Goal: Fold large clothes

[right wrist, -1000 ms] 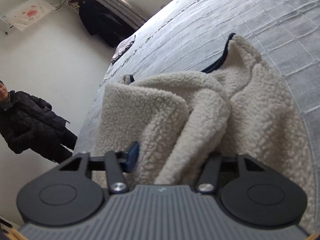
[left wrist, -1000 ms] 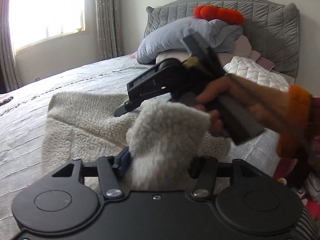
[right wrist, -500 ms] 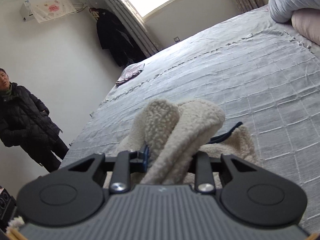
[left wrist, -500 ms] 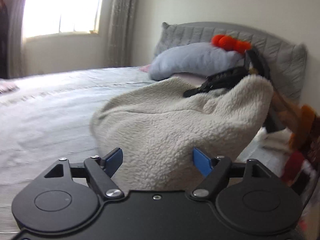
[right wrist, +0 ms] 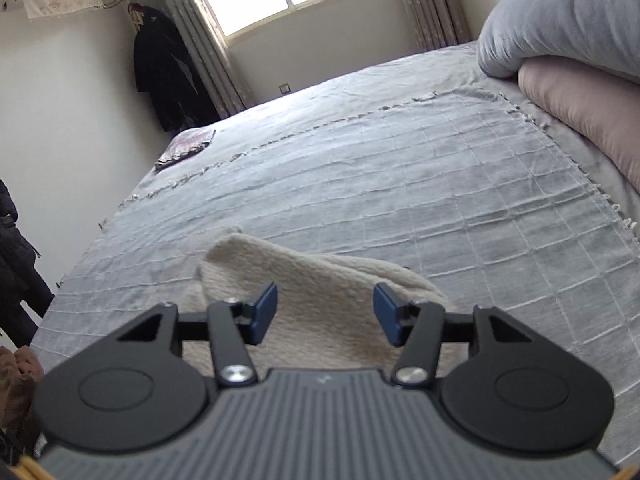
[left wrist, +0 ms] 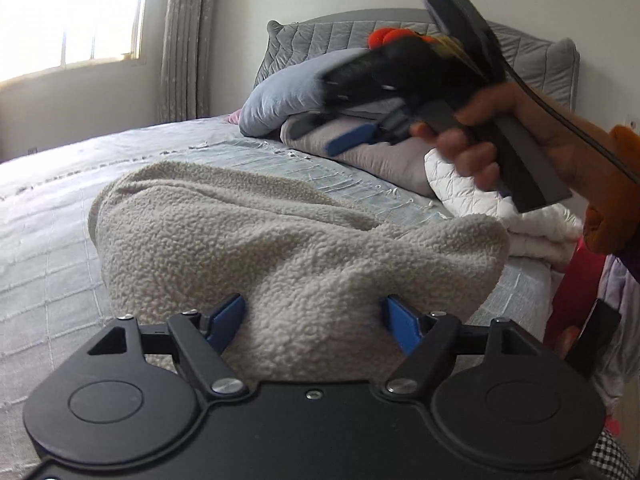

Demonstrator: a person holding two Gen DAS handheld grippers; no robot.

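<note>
A cream fleece garment [left wrist: 280,240] lies folded in a heap on the grey bedspread [left wrist: 48,240]. My left gripper [left wrist: 314,322] is open, its blue pads spread wide with the fleece bulging between them. My right gripper [right wrist: 325,314] is open and empty, raised above the fleece [right wrist: 320,292]. In the left wrist view the right gripper [left wrist: 360,136] is held in a hand up above the far end of the garment, blurred.
Grey and pink pillows [left wrist: 304,92] and a white quilted blanket [left wrist: 480,200] are piled by the headboard [left wrist: 320,40]. A small folded cloth [right wrist: 186,146] lies at the bed's far corner. A dark coat [right wrist: 164,68] hangs by the window. A person in black stands at left [right wrist: 12,264].
Both grippers have opened and let go of the fleece. The right gripper has lifted up and away from it. The garment has settled onto the bed.
</note>
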